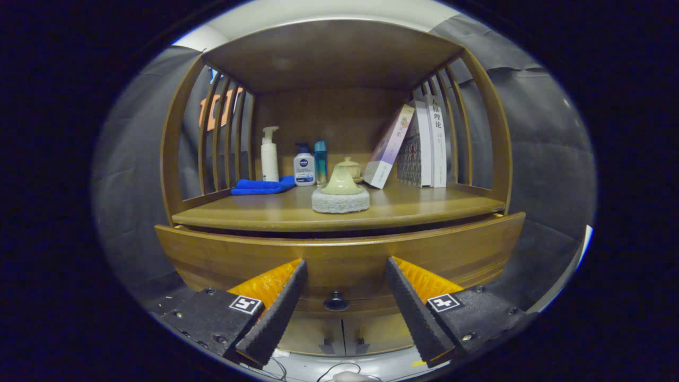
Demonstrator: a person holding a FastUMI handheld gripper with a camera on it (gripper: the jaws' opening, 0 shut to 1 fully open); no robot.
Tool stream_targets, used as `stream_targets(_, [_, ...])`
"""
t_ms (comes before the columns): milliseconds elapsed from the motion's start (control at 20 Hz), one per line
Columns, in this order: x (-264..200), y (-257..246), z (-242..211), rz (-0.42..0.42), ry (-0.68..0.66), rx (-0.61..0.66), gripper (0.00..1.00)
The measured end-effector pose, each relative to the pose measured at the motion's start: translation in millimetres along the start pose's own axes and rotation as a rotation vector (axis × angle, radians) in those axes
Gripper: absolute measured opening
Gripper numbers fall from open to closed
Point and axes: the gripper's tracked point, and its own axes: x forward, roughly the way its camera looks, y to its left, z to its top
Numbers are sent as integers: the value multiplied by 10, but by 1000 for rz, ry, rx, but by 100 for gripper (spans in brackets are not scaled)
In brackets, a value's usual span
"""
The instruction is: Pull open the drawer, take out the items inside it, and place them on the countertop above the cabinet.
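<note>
The gripper (345,265) is spread wide, grasping nothing, its two fingers (281,302) pointing at the wooden cabinet (493,159). The drawer (345,249) sits just ahead of them, its front slightly proud of the frame, and its dark round knob (336,301) lies between the fingers, touched by neither. What is inside the drawer cannot be seen.

Above it is the countertop (424,209). Near its front edge a pale teapot (341,181) stands on a round grey pad (340,200). To the far left lies a folded blue cloth (262,186), with a white pump bottle (269,155) behind it, then a white bottle (304,167) with a dark blue round logo too small to read, and a teal bottle (320,161). To the far right stand books (424,143): one leans left, the others are upright, and one white spine carries Chinese characters.
</note>
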Motion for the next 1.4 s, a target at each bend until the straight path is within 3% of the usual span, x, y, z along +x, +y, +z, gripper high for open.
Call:
stream_targets(200, [178,4,27,2,7,-7,99])
stream_targets(700, [72,-52,210,28,0,27,99])
stream_targets(1000, [-615,-35,728,74,-79,-6,99])
stream_targets(1400, [-1922,-17,1201,144,-204,-2,99])
